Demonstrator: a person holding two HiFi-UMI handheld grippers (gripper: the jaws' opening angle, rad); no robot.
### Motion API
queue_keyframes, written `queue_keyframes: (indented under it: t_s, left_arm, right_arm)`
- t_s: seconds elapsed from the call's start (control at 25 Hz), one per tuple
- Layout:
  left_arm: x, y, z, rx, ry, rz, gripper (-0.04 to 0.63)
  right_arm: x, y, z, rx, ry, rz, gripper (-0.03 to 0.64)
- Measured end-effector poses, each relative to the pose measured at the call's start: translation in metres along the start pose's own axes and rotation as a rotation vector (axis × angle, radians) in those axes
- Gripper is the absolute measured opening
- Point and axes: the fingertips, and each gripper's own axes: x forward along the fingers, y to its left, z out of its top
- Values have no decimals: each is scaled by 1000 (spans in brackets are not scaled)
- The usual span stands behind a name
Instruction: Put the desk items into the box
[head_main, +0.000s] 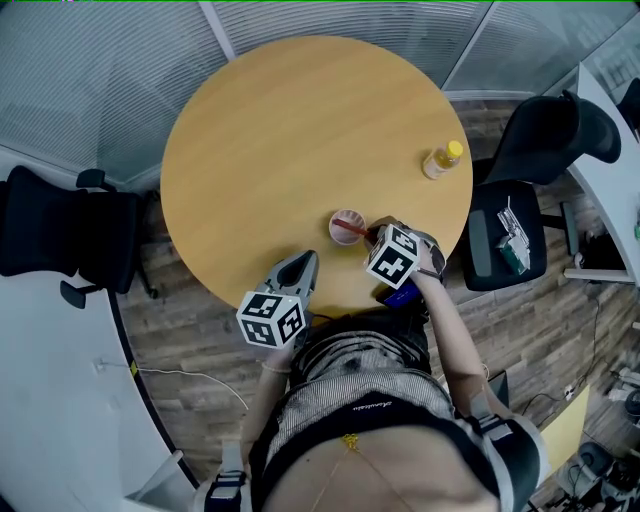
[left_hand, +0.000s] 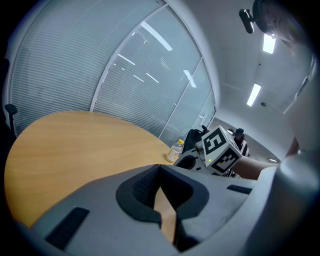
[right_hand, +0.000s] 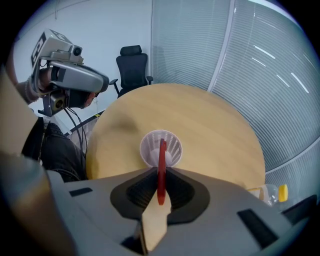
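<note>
The right gripper (right_hand: 159, 176) pinches in its fingers a thin red stick (right_hand: 162, 152) whose tip is at the mouth of the white ribbed cup (right_hand: 172, 147) on the bench (head_main: 300, 130), so it is best lowered straight and released gently, with the left gripper (left_hand: 160, 172), fingers together and empty, kept aside.

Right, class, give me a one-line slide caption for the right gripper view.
Right tool shut on a thin red stick, its tip at a white ribbed cup on the round wooden table.

Bottle (right_hand: 274, 192) partly behind right claw (right_hand: 159, 174)
</note>
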Motion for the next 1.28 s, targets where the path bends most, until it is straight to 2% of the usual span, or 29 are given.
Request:
queue_keyframes:
  t_s: [0.56,1.28]
  left_arm:
    - [2,-3,0,1,3,-2,18]
    - [0,-2,-4,-5,7,-5,18]
  right_arm:
    - [12,-2,21,82,-110,22,61]
    - [26,-1,23,134,-163,15,63]
